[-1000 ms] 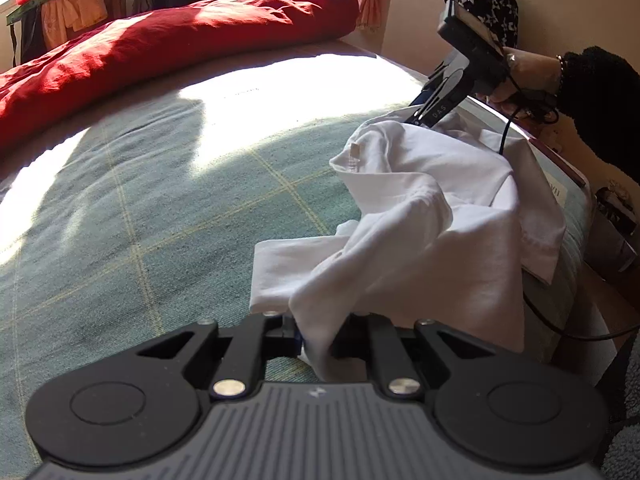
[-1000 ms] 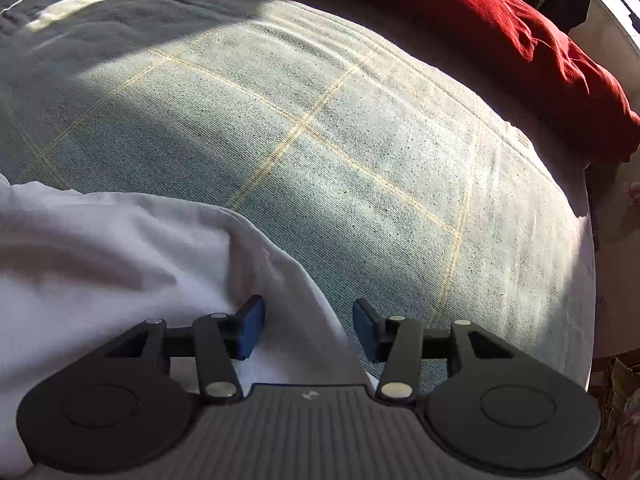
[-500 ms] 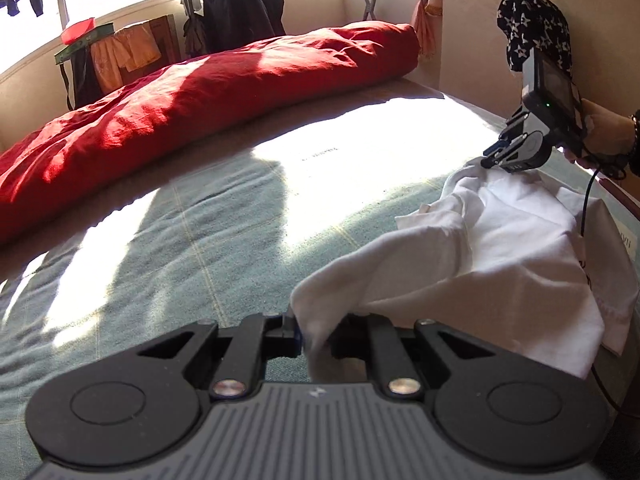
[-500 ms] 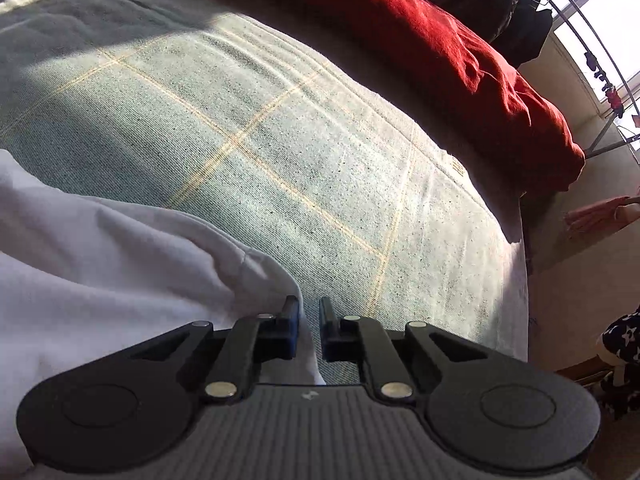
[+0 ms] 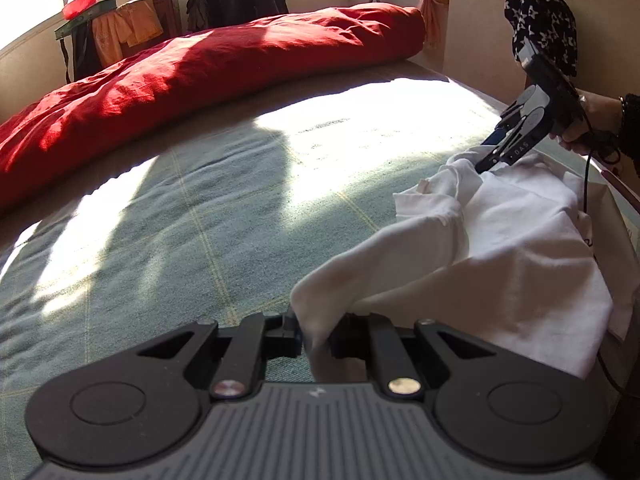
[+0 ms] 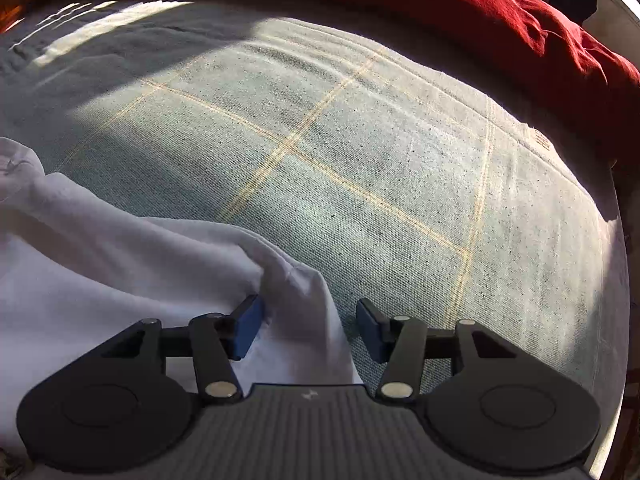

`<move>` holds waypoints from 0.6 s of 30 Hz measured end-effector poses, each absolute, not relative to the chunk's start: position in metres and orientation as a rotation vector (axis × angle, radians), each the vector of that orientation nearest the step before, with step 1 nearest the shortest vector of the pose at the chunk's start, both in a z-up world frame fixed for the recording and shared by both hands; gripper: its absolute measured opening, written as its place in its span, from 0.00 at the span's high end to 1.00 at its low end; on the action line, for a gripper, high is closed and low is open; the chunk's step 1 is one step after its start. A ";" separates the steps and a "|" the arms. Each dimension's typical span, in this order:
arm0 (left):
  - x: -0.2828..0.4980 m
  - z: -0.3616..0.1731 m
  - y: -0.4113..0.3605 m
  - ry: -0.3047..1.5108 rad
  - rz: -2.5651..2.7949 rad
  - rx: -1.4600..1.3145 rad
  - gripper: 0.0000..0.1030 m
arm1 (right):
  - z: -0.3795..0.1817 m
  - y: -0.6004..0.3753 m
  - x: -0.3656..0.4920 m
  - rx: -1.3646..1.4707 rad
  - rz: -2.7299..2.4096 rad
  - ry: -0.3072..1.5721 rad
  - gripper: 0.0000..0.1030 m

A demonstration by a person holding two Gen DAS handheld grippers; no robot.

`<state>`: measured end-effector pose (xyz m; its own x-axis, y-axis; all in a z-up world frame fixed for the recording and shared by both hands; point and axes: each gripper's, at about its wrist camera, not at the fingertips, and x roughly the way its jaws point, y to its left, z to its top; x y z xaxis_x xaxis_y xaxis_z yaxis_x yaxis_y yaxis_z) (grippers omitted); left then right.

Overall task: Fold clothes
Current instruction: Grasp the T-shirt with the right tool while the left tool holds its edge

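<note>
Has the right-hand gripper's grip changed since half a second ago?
Yes. The right gripper was nearly shut then; now its jaws stand wide apart, with the white shirt edge loose between them.

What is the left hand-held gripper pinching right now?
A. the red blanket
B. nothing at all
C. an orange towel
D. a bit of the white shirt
D. In the left wrist view, the left hand-held gripper has its fingers shut on a bunched fold of the white shirt, which trails off across the green bedspread.
</note>
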<state>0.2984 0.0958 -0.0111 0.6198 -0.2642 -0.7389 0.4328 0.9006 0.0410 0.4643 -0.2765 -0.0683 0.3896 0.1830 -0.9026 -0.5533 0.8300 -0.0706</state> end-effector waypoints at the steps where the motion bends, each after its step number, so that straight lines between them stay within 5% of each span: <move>1: 0.298 -0.012 0.096 0.809 -0.404 0.225 0.90 | -0.067 -0.276 0.461 -0.371 0.514 1.078 0.69; 5: 0.305 -0.008 0.097 0.793 -0.384 0.218 0.90 | -0.060 -0.270 0.446 -0.445 0.480 1.021 0.96; 18: 0.386 0.025 0.092 0.713 -0.275 0.262 0.89 | -0.028 -0.276 0.458 -0.580 0.230 0.831 0.99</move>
<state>0.3861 0.0916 0.0248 0.7237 -0.1578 -0.6718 0.3349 0.9315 0.1420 0.4583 -0.2758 -0.0282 0.6605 -0.0291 -0.7503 -0.4108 0.8224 -0.3935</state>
